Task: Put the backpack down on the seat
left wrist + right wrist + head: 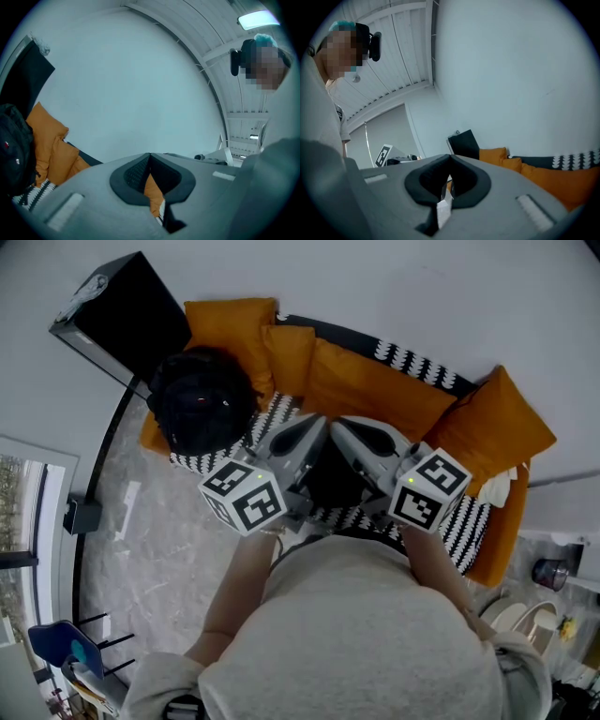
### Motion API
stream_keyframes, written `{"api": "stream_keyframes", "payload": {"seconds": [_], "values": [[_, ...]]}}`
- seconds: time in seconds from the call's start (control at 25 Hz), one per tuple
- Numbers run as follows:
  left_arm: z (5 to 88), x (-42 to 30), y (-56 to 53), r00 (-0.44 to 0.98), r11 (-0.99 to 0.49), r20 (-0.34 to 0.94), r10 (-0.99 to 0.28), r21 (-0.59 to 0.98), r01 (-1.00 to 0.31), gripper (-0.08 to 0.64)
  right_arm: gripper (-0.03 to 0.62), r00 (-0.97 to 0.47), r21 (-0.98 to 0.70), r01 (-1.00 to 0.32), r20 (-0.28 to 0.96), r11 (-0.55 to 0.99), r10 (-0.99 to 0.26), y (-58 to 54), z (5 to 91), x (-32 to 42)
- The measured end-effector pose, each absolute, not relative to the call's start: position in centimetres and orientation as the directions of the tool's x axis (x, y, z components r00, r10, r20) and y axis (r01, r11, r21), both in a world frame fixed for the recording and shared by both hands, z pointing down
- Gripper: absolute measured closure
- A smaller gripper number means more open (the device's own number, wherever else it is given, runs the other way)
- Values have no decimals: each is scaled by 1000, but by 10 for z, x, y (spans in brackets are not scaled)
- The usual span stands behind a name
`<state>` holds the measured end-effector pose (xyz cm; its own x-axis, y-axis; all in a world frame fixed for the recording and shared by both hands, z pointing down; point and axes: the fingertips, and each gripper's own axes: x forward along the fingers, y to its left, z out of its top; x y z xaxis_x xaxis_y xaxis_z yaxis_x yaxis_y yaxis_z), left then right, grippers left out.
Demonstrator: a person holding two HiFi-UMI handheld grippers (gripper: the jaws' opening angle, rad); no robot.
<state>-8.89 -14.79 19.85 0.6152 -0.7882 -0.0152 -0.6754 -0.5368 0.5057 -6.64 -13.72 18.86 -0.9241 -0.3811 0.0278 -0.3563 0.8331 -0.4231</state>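
Observation:
The black backpack (200,409) rests on the left end of the seat (459,531), a sofa with a black-and-white patterned cover and orange cushions (375,390). Nothing holds it. My left gripper (316,424) and right gripper (341,426) are raised side by side in front of the person's chest, to the right of the backpack. Their tips nearly meet. Both are shut with nothing between the jaws. In the left gripper view the left gripper (150,155) points up at the white wall, with the backpack (14,145) at the far left. The right gripper (450,157) also faces the wall.
A black box (127,310) stands behind the sofa's left end. A white crumpled item (497,486) lies on the right cushions. Dishes (525,620) sit at the lower right, and a blue chair (61,648) at the lower left on the marble floor (159,549).

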Motion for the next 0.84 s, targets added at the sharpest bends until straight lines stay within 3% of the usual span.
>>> {"api": "stream_keyframes", "payload": {"seconds": [0.84], "values": [[217,-92,-143,623,-510,53,-780,524,-682,552,589,-940,-392,-332,56,858,-338,-127,194,-78]]}}
